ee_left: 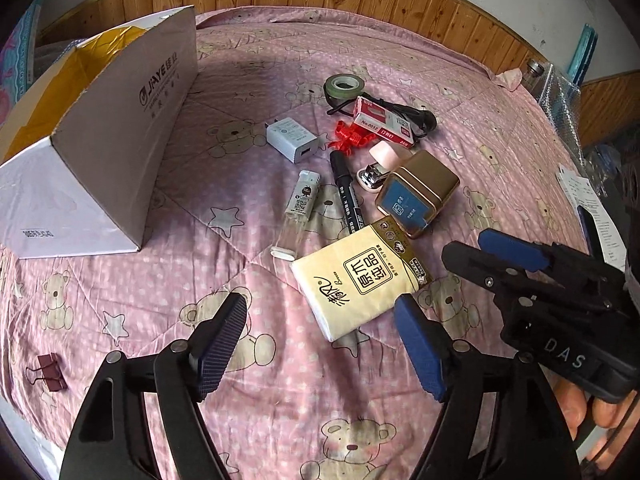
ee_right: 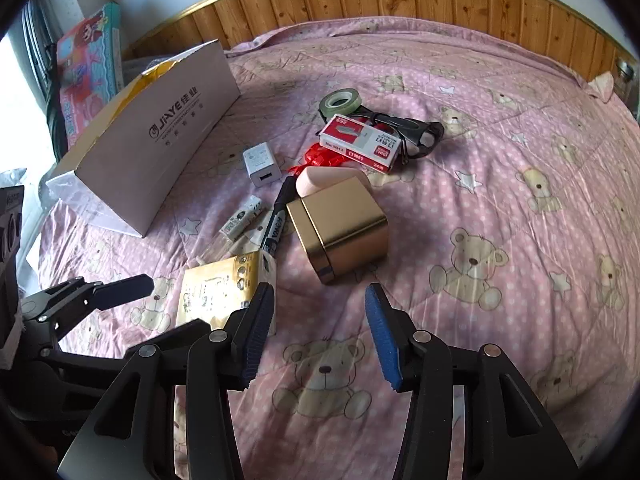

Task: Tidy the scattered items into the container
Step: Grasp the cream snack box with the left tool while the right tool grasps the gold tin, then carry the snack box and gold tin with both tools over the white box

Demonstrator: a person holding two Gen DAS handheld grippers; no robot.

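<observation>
Hovering apart: left gripper (ee_left: 320,344), right gripper (ee_right: 320,336) (nothing held).

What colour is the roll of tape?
Green tape, clearest in the right wrist view.

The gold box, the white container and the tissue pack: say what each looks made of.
Gold box: likely metal with a brushed, satin finish; it shows a soft sheen and crisp lid seam.
White container: matte cardboard; folded edges, printed side, yellow inner lining.
Tissue pack: thin glossy plastic wrap, judging by its wrinkles and glare.
</observation>
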